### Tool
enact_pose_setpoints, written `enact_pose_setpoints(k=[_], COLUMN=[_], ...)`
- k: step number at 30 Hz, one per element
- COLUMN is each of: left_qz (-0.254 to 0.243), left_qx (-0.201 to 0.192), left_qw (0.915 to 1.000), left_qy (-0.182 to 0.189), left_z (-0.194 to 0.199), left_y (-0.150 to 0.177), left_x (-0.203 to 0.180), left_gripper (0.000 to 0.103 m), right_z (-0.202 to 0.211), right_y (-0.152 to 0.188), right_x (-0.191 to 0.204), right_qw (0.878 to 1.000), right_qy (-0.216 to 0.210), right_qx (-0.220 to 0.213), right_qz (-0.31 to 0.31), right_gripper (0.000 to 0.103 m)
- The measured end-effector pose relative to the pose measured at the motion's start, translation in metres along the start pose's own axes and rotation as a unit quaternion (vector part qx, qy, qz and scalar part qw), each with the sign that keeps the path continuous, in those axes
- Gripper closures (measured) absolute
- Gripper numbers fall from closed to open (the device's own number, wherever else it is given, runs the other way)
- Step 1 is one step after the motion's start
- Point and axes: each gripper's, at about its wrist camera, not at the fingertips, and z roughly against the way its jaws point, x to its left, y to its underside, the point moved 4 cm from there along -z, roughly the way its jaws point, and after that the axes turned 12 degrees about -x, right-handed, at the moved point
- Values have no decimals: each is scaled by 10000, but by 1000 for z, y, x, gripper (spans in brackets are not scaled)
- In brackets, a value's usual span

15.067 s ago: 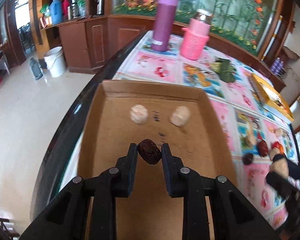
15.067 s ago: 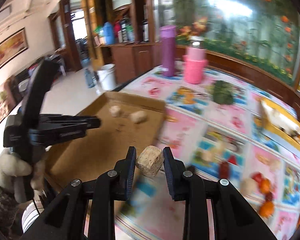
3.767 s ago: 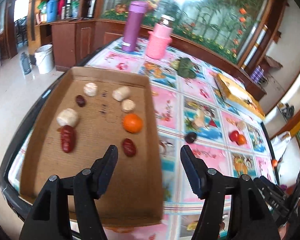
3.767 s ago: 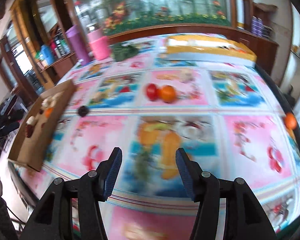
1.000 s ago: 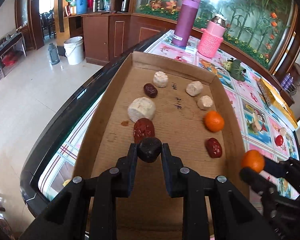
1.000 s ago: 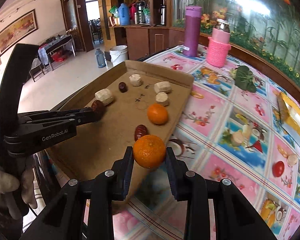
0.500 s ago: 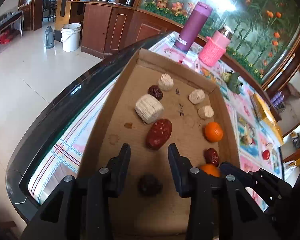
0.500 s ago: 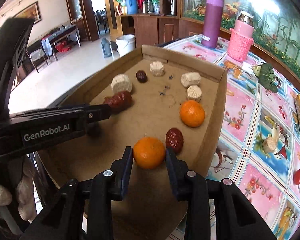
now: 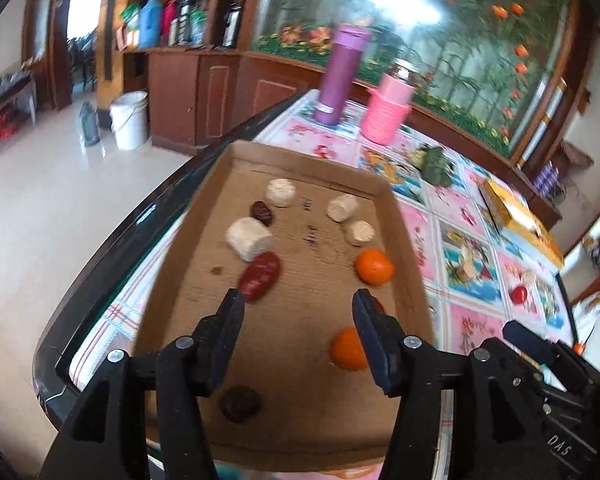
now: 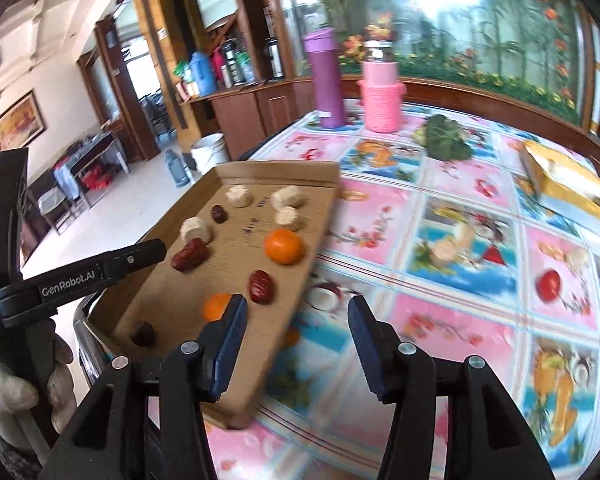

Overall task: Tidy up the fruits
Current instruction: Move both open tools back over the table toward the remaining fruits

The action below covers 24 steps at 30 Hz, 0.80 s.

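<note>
We are spreading the left tongs (image 9: pixel 298 336) over the near end of the cardboard tray (image 9: pixel 188 240); their jaws are opening and nothing is sitting between them. The dark date (image 9: pixel 240 399) is lying on the tray floor just under the left finger, apart from the pads. Further into the tray, pale chunks, a red date (image 9: pixel 259 272) and an orange (image 9: pixel 374 267) are sitting in two loose columns. A second orange (image 9: pixel 348 349) is resting near the tray's right wall, beside the right finger of the left tongs.

We are also opening the right tongs (image 10: pixel 296 344), empty, just off the tray's right edge above the patterned table (image 10: pixel 440 320). To the tray's right, well apart, a red tomato (image 10: pixel 549 285) and a pale chunk (image 10: pixel 444 254) are waiting on the table.

We judge both drops finished, so the fetching step is beginning: the next move calls for swinging the right tongs away from the tray toward the tomato, keeping them spread until they straddle it.
</note>
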Motion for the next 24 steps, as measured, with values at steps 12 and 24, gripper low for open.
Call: enact_pose_setpoints(k=[12,24], left_qz=[-1574,-2029], left_qx=[176,222], left_qw=[9863,9783], left_qy=[461,360], left_z=[7,9], left_y=[44,57], left_x=[-114,-148], left_gripper=[43,42], right_z=[60,85], right_y=[30,55], right_x=[-88,-138], right_qw=[9910,9803], right_qy=[762,929], right_qx=[-300,-374], right_qz=[-1061,-1703], right_gripper=[36,36])
